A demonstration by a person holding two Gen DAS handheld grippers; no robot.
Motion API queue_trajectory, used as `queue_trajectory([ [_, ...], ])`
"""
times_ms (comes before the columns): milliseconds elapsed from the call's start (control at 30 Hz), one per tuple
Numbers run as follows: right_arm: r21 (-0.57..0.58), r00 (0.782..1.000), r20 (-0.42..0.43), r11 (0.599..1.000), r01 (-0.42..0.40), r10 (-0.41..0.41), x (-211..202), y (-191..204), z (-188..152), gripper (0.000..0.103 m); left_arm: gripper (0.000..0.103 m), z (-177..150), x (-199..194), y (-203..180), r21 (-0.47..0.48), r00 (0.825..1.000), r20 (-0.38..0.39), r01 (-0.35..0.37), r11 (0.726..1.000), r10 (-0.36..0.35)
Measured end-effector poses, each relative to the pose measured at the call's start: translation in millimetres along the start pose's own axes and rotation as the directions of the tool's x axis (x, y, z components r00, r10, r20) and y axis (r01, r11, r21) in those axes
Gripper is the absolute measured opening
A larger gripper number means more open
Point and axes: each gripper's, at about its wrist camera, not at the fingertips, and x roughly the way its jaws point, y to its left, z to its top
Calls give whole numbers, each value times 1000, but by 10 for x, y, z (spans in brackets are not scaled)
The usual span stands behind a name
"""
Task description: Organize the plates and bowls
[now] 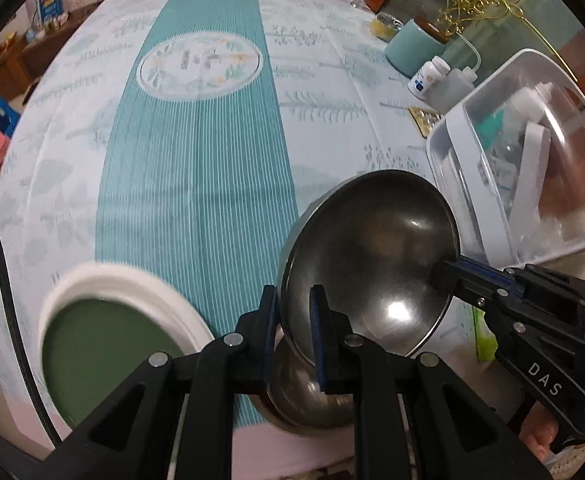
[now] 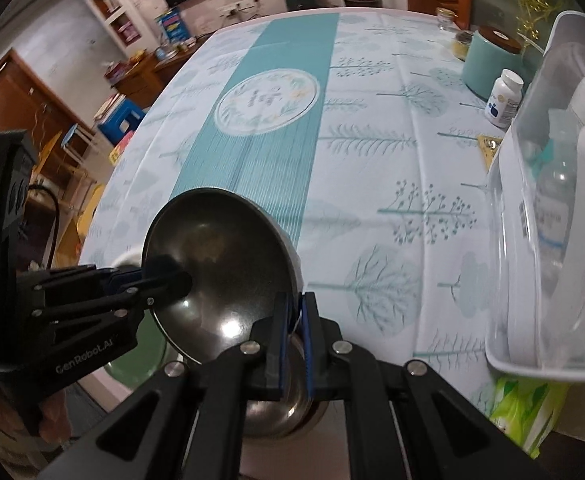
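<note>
A steel bowl (image 1: 368, 264) is tilted on edge above the table's near side. My left gripper (image 1: 294, 336) is shut on its left rim. My right gripper (image 1: 446, 270) comes in from the right and pinches the opposite rim. In the right wrist view the same bowl (image 2: 220, 276) is held by my right gripper (image 2: 294, 324) at its lower right rim, and my left gripper (image 2: 176, 280) grips its left rim. A second steel bowl (image 1: 312, 396) sits under it, also seen in the right wrist view (image 2: 280, 408). A green plate with a white rim (image 1: 104, 344) lies to the left.
A clear plastic storage box (image 1: 532, 168) with a white base stands at the right, also in the right wrist view (image 2: 556, 216). Behind it are a teal canister (image 1: 414, 46), a pill bottle (image 1: 426, 76) and a green tissue pack (image 2: 520, 408). A teal patterned tablecloth (image 1: 196, 152) covers the table.
</note>
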Motion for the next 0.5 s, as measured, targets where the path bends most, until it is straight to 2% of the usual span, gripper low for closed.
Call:
queue_trajectory([
  [133,-18,1000,-16,1000,-2,2,-5,34,-208,7,13,-219,36,31,-23,1000,-20,19,1000,-20],
  [300,-20,999,-33,1000,-17,17,5,31,-388,6,13,-438,70,-21,11,999,-32,-1,1000,1],
  [500,-24,999,-52,1000,-13,12,68,65,-528,6,13,-554,118,-14,22,999,-39,-15,1000,16],
])
